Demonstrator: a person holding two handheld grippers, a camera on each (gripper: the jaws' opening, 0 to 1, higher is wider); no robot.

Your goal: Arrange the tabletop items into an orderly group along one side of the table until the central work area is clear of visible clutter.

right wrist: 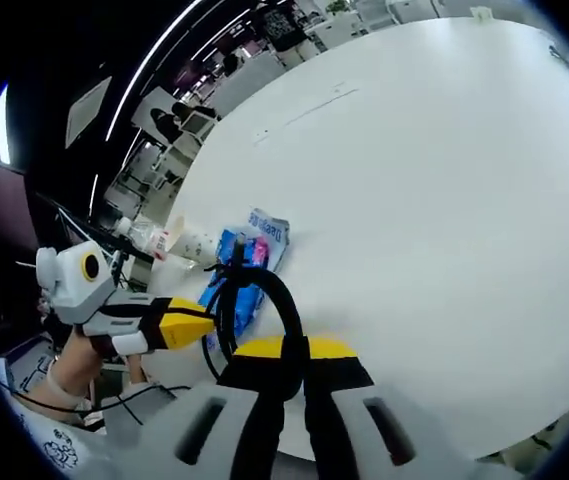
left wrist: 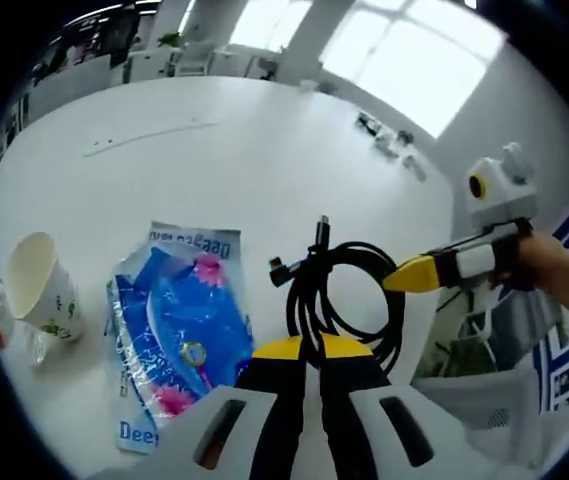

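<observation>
A large white round table (left wrist: 264, 150) stands in a bright office room, with big windows behind it at 12 to 1 o'clock in the left gripper view.

In the left gripper view, the left gripper (left wrist: 312, 350) rises from 6 o'clock. Its yellow-tipped jaws are pressed together on a coiled black cable (left wrist: 349, 300), which lies on the table near the centre of the view, a little toward 4 o'clock. The cable plugs stick out toward 12 o'clock. Just beside the coil, at 8 o'clock from it, a blue plastic packet (left wrist: 179, 330) with pink flowers lies flat on the table. A white paper cup (left wrist: 39, 285) lies on its side at 9 o'clock, apart from the packet. The right gripper (left wrist: 409, 275) comes in from 3 o'clock, held by a hand (left wrist: 554, 265); its yellow tips meet the outer edge of the coil. A few small things (left wrist: 389, 140) lie far on the table at 1 o'clock, too small to tell what they are.

In the right gripper view, the right gripper (right wrist: 294, 350) rises from 6 o'clock, its jaws closed on the black cable (right wrist: 264, 290), whose loop stands up toward 11 o'clock. The left gripper (right wrist: 189, 327) enters from 9 o'clock and its yellow tip touches the same coil. Behind the cable the blue packet (right wrist: 254, 255) lies near the table (right wrist: 414, 180) edge, and the paper cup (right wrist: 189, 243) lies just beyond it at 9 o'clock.
</observation>
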